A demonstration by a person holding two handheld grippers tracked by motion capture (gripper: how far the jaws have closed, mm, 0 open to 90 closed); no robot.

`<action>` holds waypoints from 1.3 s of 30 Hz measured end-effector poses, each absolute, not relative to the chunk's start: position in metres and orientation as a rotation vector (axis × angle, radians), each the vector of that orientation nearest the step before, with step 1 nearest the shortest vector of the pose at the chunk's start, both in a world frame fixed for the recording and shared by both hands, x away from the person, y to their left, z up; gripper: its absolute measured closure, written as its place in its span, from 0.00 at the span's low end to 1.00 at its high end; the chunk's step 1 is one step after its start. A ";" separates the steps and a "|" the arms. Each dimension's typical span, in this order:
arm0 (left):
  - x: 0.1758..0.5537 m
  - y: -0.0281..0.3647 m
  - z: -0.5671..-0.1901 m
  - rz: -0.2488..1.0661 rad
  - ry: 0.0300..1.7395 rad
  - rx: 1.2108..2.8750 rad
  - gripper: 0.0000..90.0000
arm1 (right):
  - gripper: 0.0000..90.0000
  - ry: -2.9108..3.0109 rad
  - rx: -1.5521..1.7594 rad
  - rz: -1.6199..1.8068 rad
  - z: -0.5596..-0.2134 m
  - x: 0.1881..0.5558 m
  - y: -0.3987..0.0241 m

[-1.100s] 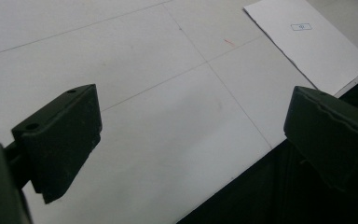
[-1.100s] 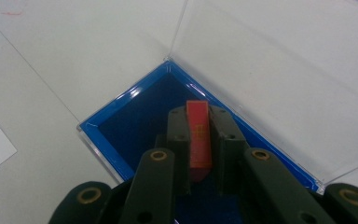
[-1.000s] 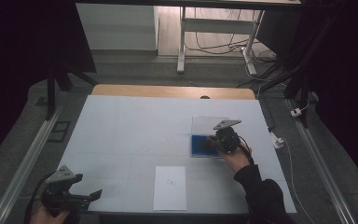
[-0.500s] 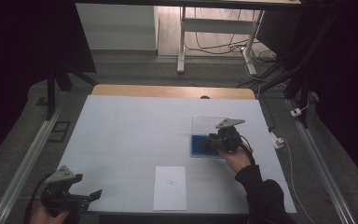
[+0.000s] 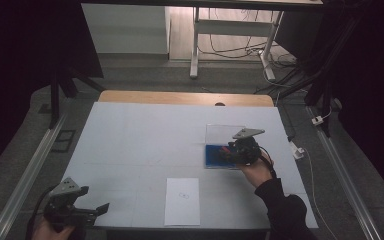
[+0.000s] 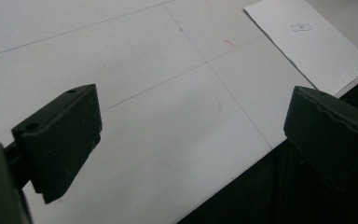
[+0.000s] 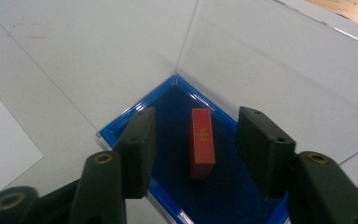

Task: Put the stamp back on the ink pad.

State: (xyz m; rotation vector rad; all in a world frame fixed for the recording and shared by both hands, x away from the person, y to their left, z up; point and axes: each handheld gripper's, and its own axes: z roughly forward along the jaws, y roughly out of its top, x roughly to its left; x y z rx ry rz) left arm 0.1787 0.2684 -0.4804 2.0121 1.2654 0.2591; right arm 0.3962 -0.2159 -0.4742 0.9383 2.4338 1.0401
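Observation:
A small box with a blue lining [image 7: 135, 109] lies on the white table, and its clear lid [image 7: 270, 60] stands up behind it. In the lining lies a red block [image 7: 202, 158] with a gold mark. My right gripper [image 7: 200, 140] hovers over it. Its jaws have just been opening and now stand on either side of the block without touching it. In the high view this gripper [image 5: 230, 151] sits over the box [image 5: 211, 159] at the right. My left gripper [image 5: 92, 210] rests open at the table's near left corner, with nothing between its jaws [image 6: 191, 126].
A white sheet of paper [image 5: 182, 201] with a small printed mark lies at the table's front edge, and the same sheet [image 6: 307, 42] lies beyond the left jaws. The table's front edge drops into darkness just beside the left gripper. A wooden strip [image 5: 185, 97] runs along the far edge.

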 end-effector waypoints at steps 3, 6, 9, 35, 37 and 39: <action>0.179 0.269 -0.480 0.260 1.267 2.011 0.05 | 0.47 2.434 0.942 1.049 -0.473 0.394 -0.216; 0.179 0.269 -0.480 0.259 1.267 2.010 0.05 | 0.39 2.434 0.947 1.055 -0.473 0.392 -0.216; 0.179 0.269 -0.480 0.262 1.267 2.009 0.05 | 0.30 2.429 0.964 1.057 -0.472 0.390 -0.216; 0.178 0.270 -0.481 0.258 1.273 2.000 0.05 | 0.01 2.428 1.033 1.125 -0.459 0.372 -0.228; 0.179 0.270 -0.481 0.257 1.274 1.999 0.05 | 0.00 2.431 1.024 1.118 -0.458 0.369 -0.228; 0.179 0.270 -0.481 0.257 1.274 1.999 0.05 | 0.00 2.436 1.008 1.101 -0.457 0.365 -0.228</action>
